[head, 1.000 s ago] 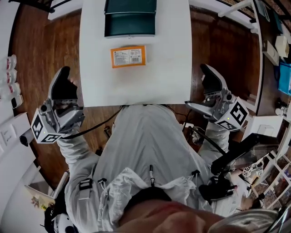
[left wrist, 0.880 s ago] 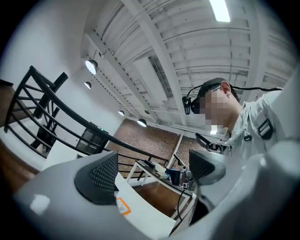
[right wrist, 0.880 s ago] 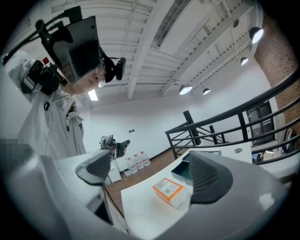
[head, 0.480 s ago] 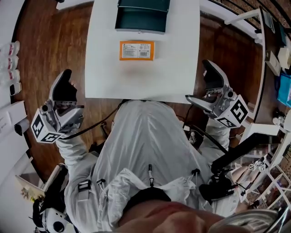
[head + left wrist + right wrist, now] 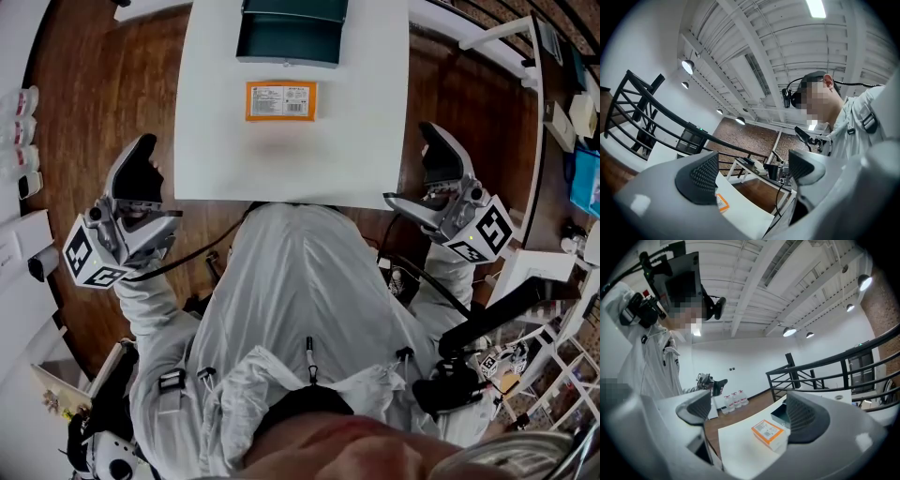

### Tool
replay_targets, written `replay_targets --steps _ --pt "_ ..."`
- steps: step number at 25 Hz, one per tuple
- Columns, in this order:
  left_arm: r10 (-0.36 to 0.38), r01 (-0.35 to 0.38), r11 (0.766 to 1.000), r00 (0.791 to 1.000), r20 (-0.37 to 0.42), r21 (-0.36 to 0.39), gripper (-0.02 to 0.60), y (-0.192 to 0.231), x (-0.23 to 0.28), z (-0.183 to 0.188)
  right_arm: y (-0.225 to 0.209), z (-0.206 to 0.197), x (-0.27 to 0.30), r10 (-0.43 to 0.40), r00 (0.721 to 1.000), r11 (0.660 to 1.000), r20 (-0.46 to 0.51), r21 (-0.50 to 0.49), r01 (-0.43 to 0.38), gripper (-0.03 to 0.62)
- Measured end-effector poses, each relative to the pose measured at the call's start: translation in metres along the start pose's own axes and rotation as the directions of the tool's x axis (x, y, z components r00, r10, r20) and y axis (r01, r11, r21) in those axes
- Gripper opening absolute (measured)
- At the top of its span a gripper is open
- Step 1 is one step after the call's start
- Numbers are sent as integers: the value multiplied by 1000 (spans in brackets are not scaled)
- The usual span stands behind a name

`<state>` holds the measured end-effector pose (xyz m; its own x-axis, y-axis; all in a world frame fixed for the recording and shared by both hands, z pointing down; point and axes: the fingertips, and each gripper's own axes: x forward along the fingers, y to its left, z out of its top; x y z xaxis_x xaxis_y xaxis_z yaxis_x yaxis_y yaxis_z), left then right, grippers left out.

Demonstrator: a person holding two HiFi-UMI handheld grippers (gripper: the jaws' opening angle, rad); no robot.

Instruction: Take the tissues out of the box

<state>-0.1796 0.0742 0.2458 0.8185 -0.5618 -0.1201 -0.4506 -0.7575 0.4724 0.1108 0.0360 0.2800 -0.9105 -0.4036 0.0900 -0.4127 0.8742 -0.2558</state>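
An orange-topped tissue box (image 5: pixel 281 100) lies flat on the white table (image 5: pixel 291 159), just in front of a dark green open bin (image 5: pixel 292 33). My left gripper (image 5: pixel 138 173) is held off the table's left front corner, above the wooden floor, open and empty. My right gripper (image 5: pixel 439 164) is held off the right front corner, also open and empty. Between the right gripper's (image 5: pixel 750 413) spread jaws, its own view shows the tissue box (image 5: pixel 768 431) and the bin (image 5: pixel 780 416). In the left gripper view, a corner of the box (image 5: pixel 723 203) shows beside the left gripper's (image 5: pixel 752 171) left pad.
The person in a grey-white suit stands at the table's near edge. Water bottles (image 5: pixel 21 150) stand by the left wall. Shelving and clutter (image 5: pixel 572 112) fill the right side, and a black railing (image 5: pixel 825 371) runs behind the table.
The left gripper has risen slightly toward the table's left edge. The head view has shifted, so the table now sits further right and higher. The right gripper has hardly moved.
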Motion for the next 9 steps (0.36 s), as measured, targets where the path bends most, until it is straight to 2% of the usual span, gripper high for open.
replay_targets --steps 9 --pt "-14 14 1000 1000 -21 20 480 -5 12 -2 4 0 -11 -10 1000 1000 -1 -12 10 505"
